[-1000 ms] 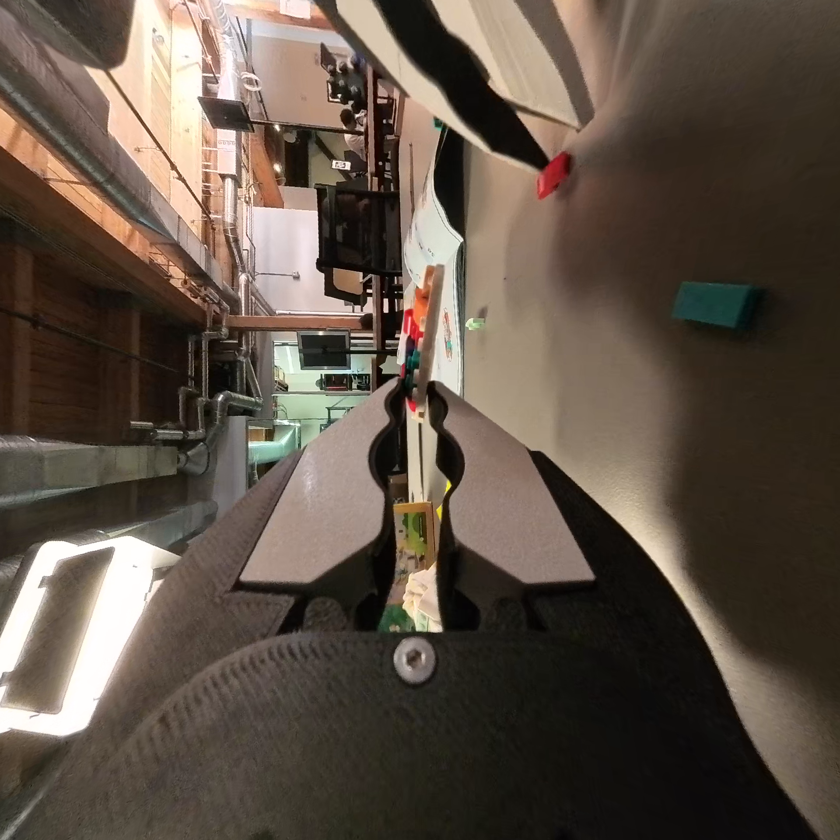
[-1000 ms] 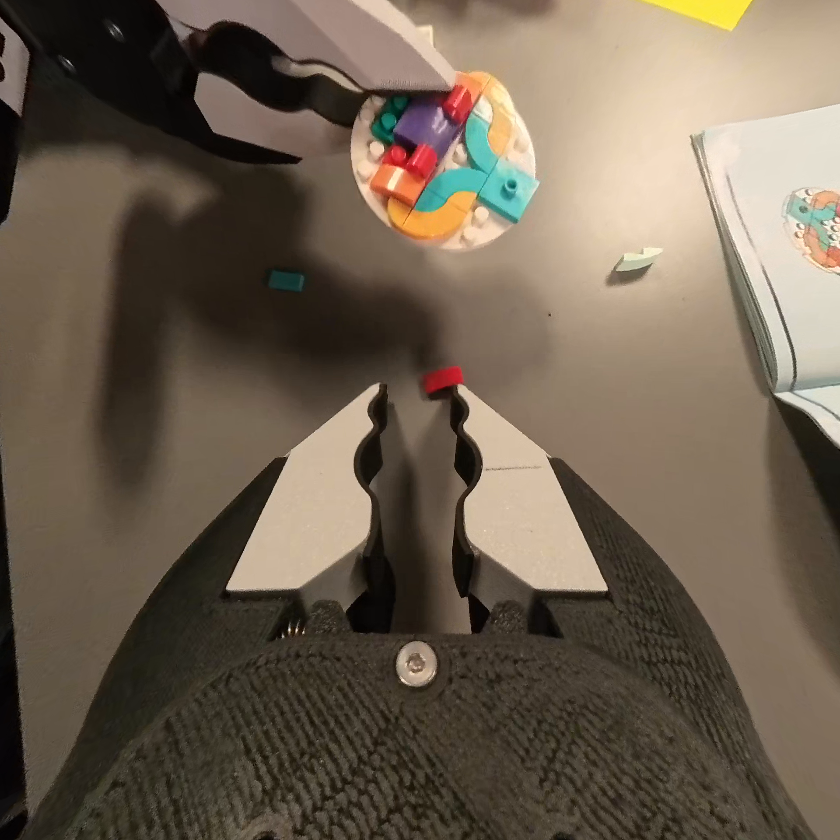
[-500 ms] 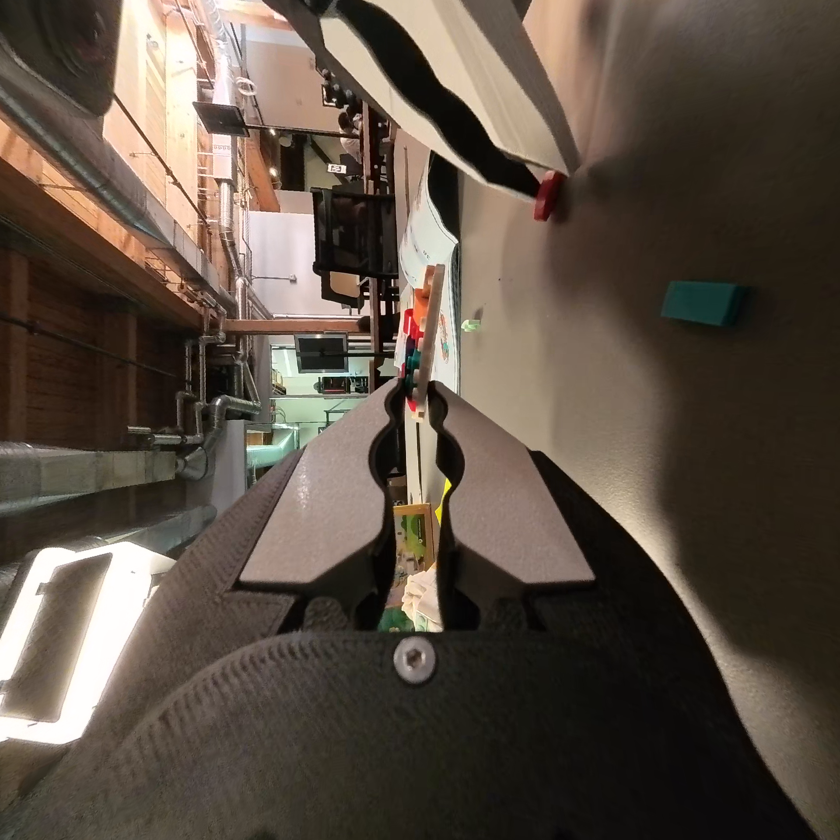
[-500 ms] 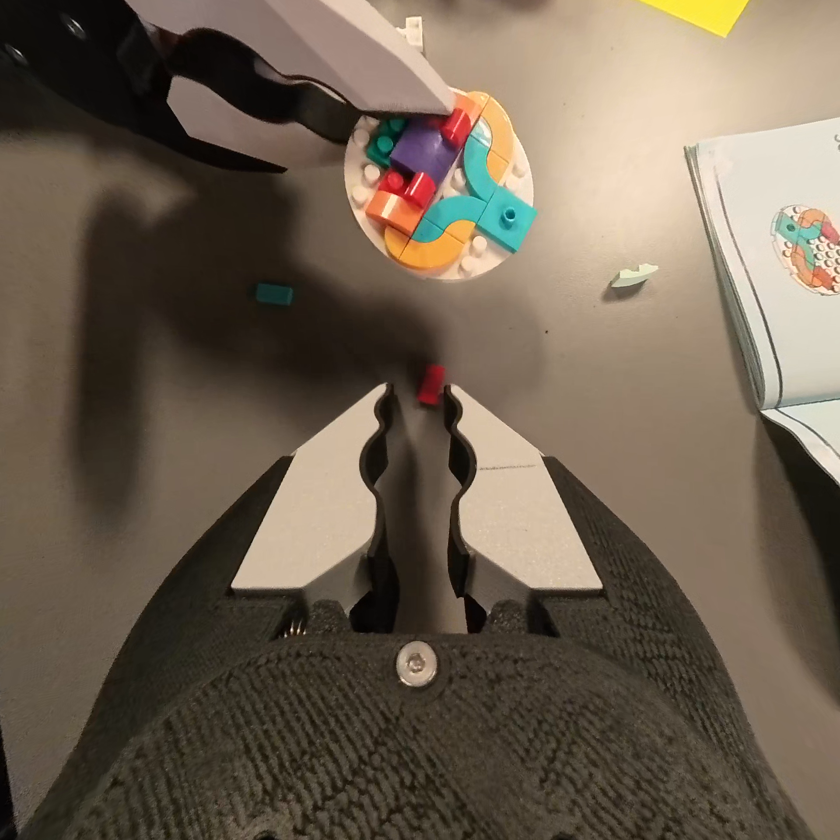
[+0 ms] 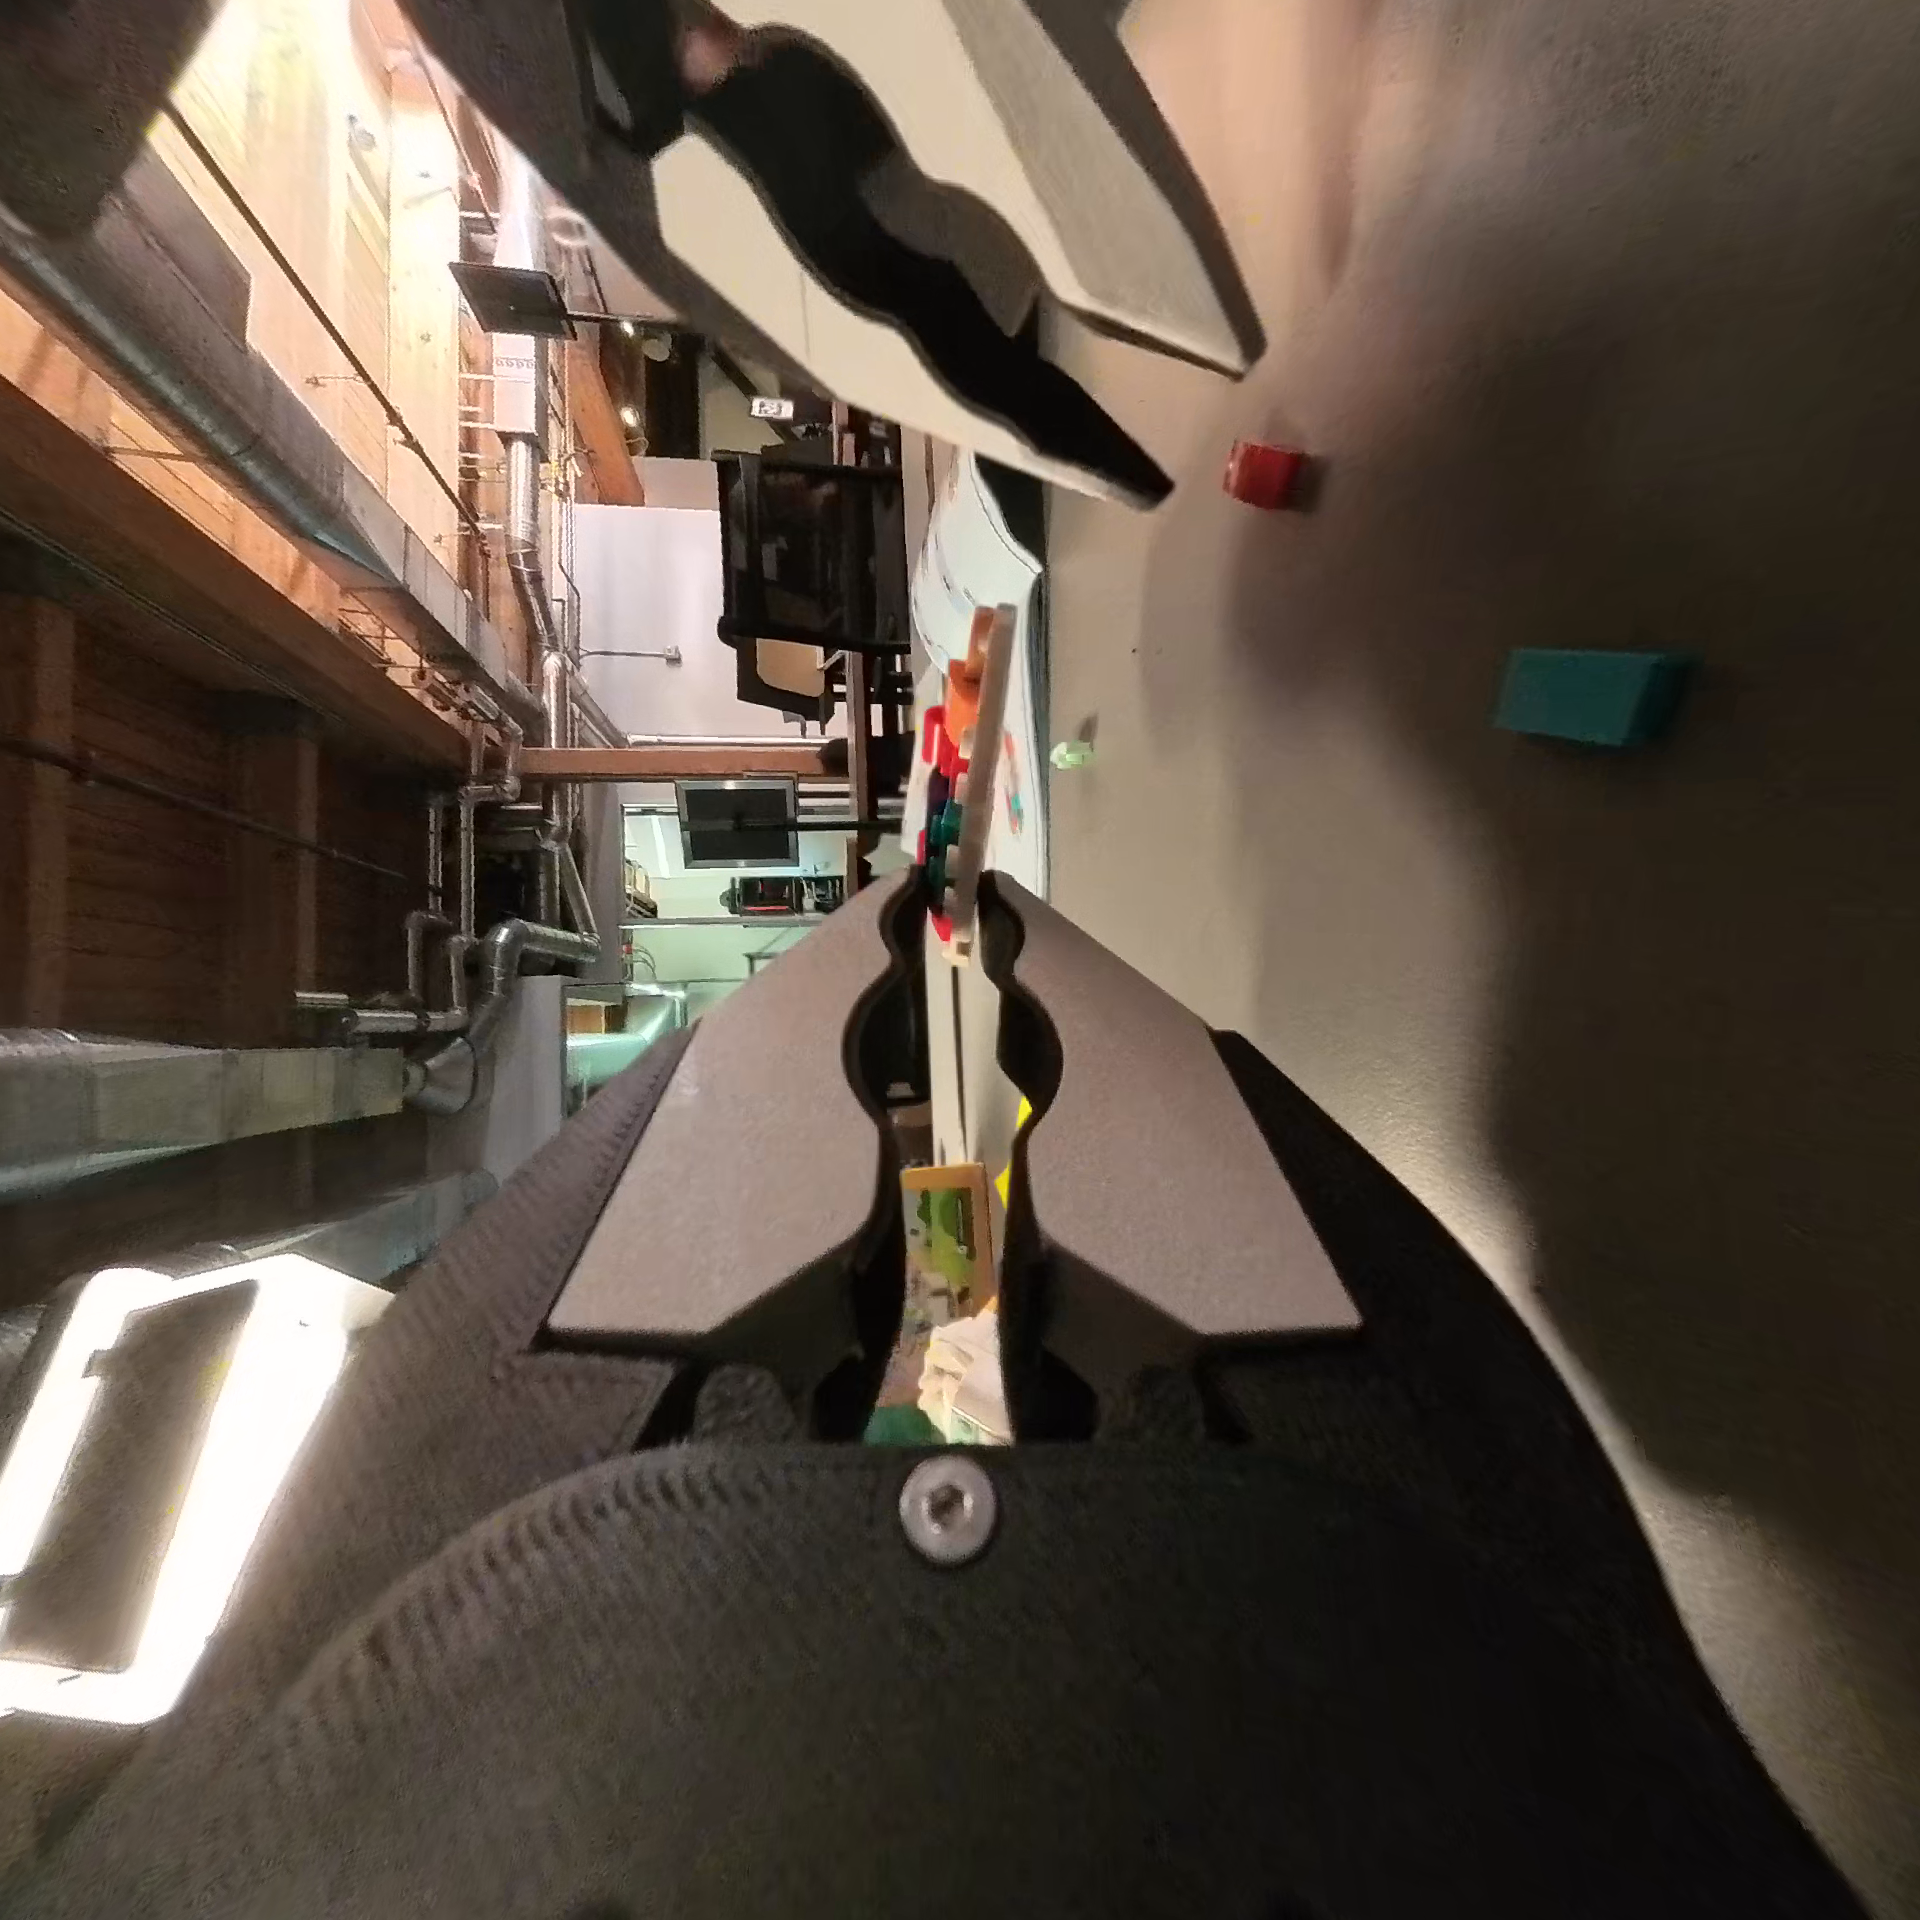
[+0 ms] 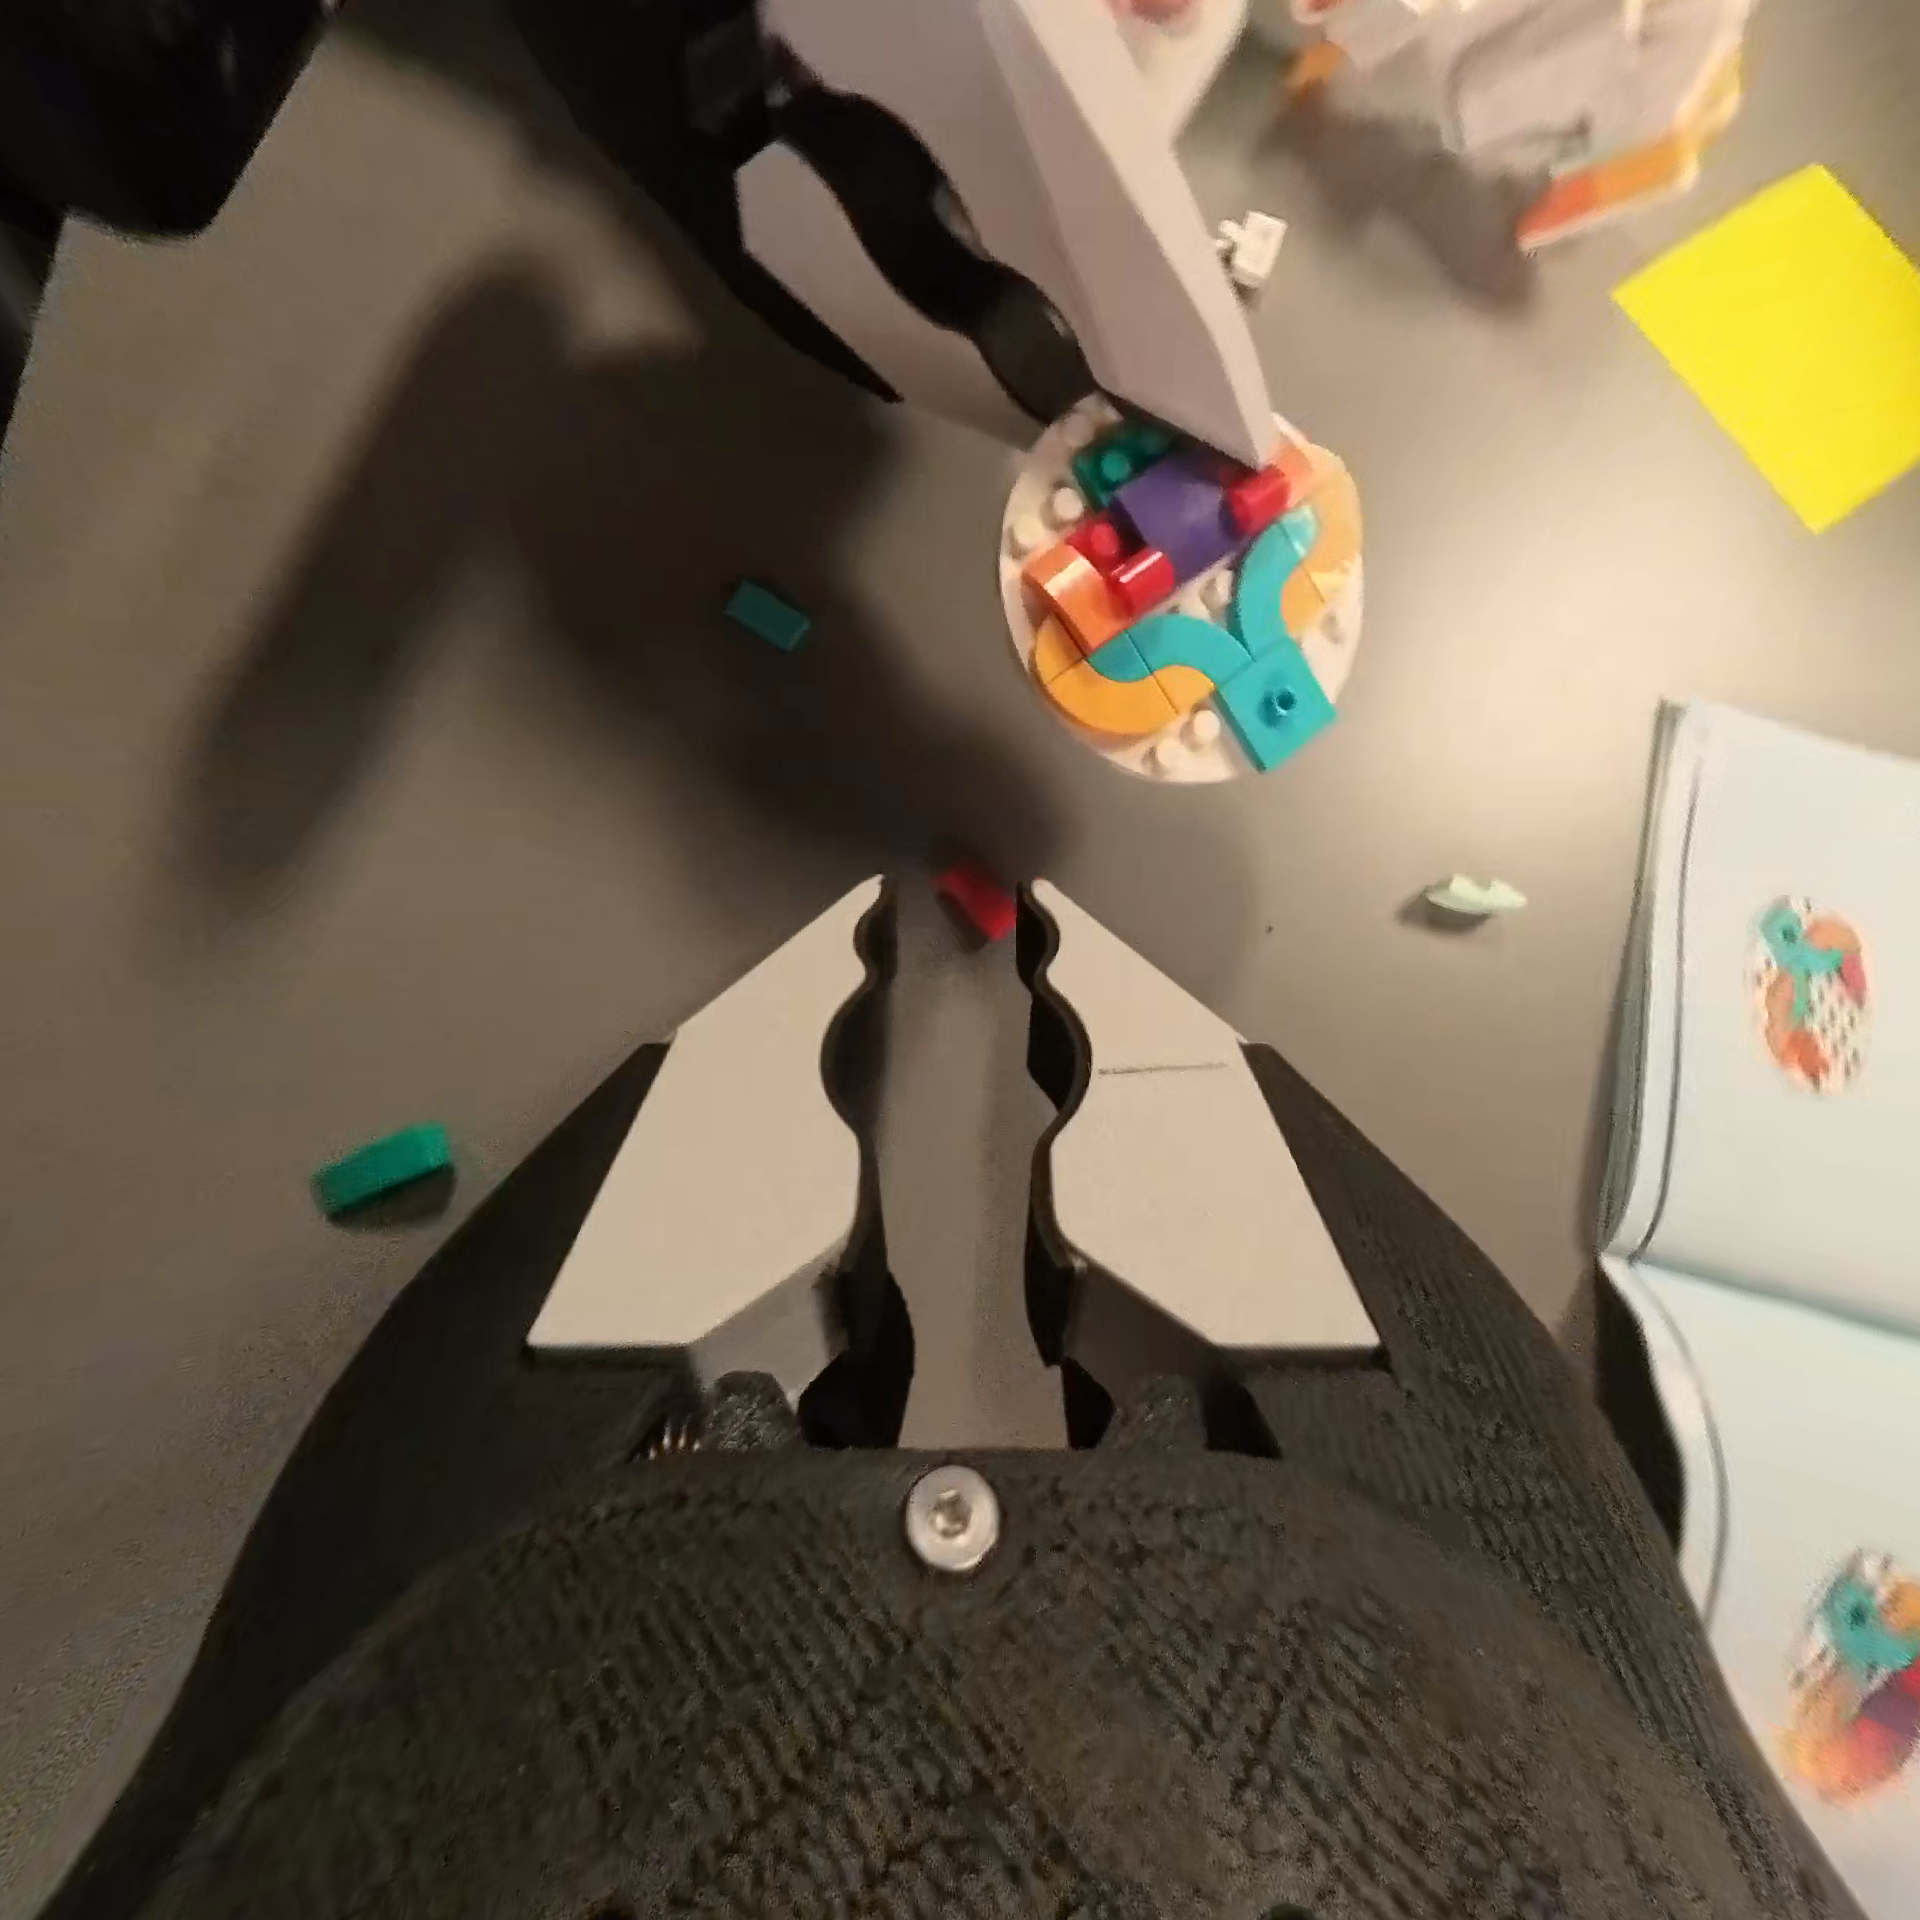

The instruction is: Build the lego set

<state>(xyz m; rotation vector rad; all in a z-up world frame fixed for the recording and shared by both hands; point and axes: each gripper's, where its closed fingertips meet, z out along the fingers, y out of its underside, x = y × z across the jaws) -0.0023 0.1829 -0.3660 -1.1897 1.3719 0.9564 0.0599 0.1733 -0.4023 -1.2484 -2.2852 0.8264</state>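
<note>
My left gripper is shut on the rim of a round white lego plate, seen edge-on. In the right wrist view the plate carries teal, orange, red and purple pieces, and the left gripper grips its far edge. My right gripper is open, with a small red piece lying on the table in line with the gap between its tips. In the left wrist view the right gripper hangs just off the table, and the red piece lies apart from its tips.
On the dark table lie a small teal piece, a green piece and a pale green piece. An open instruction booklet is at the right. A yellow note and plastic bags are at the far right. One gripper's finger ends stand about 8 cm off the other's.
The right gripper nudged the red piece, which stood on edge and now lies flat. The right gripper has drawn back a little from the table and shifted left. The left gripper keeps its hold.
</note>
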